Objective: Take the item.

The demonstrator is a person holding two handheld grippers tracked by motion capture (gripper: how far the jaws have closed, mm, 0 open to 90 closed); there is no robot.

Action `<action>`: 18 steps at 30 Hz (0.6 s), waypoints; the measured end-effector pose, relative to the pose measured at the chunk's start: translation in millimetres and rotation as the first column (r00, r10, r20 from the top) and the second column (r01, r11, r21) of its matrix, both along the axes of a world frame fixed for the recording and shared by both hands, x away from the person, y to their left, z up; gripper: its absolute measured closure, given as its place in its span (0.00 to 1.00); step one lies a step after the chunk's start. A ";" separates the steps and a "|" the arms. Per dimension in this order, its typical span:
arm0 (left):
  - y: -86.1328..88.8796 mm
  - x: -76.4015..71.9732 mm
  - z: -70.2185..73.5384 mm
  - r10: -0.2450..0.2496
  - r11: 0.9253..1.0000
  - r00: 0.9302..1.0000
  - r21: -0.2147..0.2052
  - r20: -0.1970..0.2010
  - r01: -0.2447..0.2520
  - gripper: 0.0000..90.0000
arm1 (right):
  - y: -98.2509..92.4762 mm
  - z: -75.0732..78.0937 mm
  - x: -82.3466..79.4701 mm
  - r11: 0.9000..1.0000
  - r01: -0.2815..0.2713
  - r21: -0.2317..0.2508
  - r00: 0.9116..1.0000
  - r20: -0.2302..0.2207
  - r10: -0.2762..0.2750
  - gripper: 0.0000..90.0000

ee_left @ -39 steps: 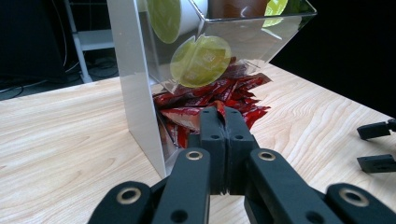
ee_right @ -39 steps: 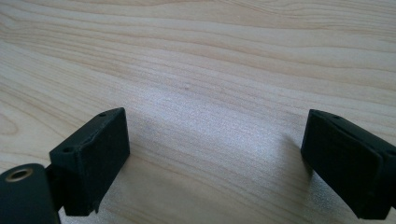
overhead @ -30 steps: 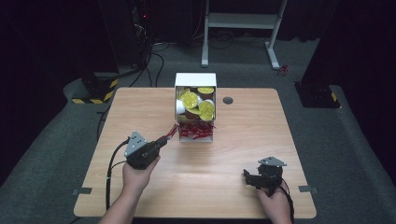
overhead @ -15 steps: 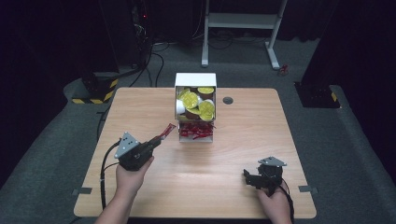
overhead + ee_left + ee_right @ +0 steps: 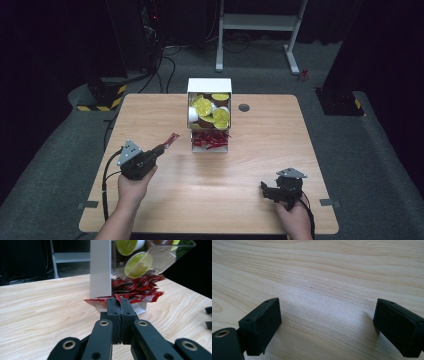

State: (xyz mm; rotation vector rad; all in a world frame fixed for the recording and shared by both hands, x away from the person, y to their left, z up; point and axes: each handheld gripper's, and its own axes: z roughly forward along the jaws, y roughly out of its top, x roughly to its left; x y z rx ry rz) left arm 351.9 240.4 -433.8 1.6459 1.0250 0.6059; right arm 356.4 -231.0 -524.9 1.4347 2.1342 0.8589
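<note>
From above, on the pale wooden table (image 5: 210, 180), the left gripper (image 5: 161, 149) has drawn back toward the table's left side since a second ago, when its tip sat close against the white dispenser box (image 5: 209, 115); now it stands clearly apart from the box, and the thin red sauce packet (image 5: 170, 140) has come away with it, pinched at the jaw tips and pointing up toward the box. The person's left forearm runs in from the bottom edge, the hand wrapped round the gripper body, which angles up and to the right. The right gripper (image 5: 263, 190) has kept its place near the table's front right corner, the hand low behind it, the tool pointing left.

Along the left gripper view, the two black jaws are pressed together on the red packet (image 5: 100, 300), whose crinkled edge sticks out to the left above the tips. Beyond it stands the white box (image 5: 100, 267) with its clear front, yellow-lidded round cups (image 5: 138, 264) stacked inside and a heap of red packets (image 5: 140, 288) in the lower tray.

Through the right gripper view, the jaws stand wide apart over bare wood (image 5: 324, 290), holding nothing.
</note>
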 end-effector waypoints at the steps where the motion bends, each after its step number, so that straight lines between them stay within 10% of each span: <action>1: 1.0 0.9 -0.5 0.004 1.000 1.000 0.000 -0.001 -0.004 0.99 | -0.2 0.0 -0.2 1.000 -0.002 -0.001 1.000 0.001 0.002 0.09; 18: 17.3 22.4 -10.8 0.084 0.996 0.996 -0.001 -0.035 -0.084 0.99 | -0.1 0.0 -0.5 1.000 -0.003 0.000 1.000 0.000 0.003 0.09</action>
